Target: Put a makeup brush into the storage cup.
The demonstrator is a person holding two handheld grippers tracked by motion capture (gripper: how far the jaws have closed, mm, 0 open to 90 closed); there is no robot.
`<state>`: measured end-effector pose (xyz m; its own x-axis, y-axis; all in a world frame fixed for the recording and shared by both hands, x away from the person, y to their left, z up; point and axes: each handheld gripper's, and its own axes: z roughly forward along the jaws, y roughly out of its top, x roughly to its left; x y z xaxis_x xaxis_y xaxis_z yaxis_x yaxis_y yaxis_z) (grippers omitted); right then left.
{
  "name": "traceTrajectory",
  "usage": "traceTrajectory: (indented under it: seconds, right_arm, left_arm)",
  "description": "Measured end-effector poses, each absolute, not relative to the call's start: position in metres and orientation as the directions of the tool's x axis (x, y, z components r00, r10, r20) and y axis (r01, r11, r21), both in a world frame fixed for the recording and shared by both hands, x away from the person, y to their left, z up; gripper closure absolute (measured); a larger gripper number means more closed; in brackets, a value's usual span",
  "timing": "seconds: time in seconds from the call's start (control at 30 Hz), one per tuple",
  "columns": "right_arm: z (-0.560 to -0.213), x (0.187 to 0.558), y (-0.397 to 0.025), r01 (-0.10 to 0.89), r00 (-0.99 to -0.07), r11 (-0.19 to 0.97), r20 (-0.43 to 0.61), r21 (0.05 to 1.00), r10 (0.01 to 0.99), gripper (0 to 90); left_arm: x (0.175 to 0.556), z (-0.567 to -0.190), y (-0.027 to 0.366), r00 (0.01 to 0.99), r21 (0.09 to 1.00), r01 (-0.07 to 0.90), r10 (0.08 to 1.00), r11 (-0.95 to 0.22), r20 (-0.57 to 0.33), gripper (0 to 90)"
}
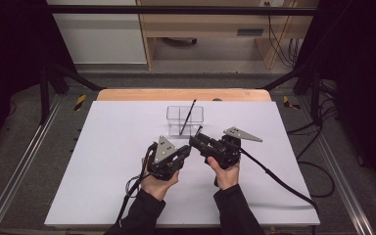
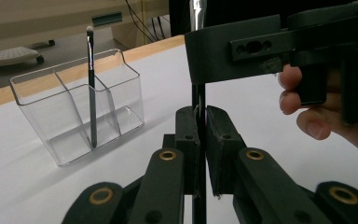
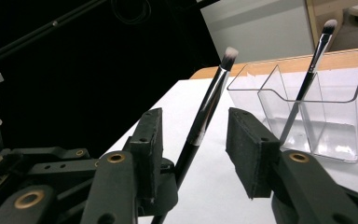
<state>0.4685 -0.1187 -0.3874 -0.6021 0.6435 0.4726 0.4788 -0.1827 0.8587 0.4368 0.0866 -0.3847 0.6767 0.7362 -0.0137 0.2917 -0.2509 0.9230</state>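
Brush [image 2: 198, 100] clamped upright between jaws of left hand-held gripper [image 2: 198, 140], handle pinched near lower end, held above white table [image 1: 103, 147]. Same brush seen in right gripper view, standing in gap of right hand-held gripper [image 3: 200, 140]; jaws spread wide, no contact made. Clear divided holder [image 1: 184, 121] placed on table just beyond both grippers. Second brush [image 1: 188, 116] leaned tilted inside holder, bristles up. Grippers held close together at table centre.

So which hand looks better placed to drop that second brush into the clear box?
Probably the left gripper: its jaws are shut on the brush. The right gripper stands open around it, gripping nothing. The clear organizer lies just ahead.
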Motion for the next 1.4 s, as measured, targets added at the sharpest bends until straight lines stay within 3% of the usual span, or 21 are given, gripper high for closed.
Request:
traceTrajectory:
  seconds: [0.8, 1.13, 1.4]
  right_arm:
    - [-0.3877, 0.4686, -0.1170, 0.510, -0.597, -0.224, 0.528, 0.831, 0.604, 83.0]
    - [-0.3866, 0.4678, -0.1184, 0.497, -0.615, -0.212, 0.514, 0.841, 0.598, 84.0]
    - [-0.3861, 0.4678, -0.1196, 0.464, -0.626, -0.191, 0.473, 0.865, 0.620, 83.9]
  left_arm:
    - [0.4364, -0.3845, 0.0842, 0.674, 0.925, 0.294, 0.738, -0.240, -0.023, 83.6]
    - [0.4369, -0.3830, 0.0837, 0.678, 0.926, 0.293, 0.734, -0.237, -0.026, 82.8]
    - [0.4371, -0.3775, 0.0919, 0.676, 0.922, 0.309, 0.736, -0.235, -0.039, 67.6]
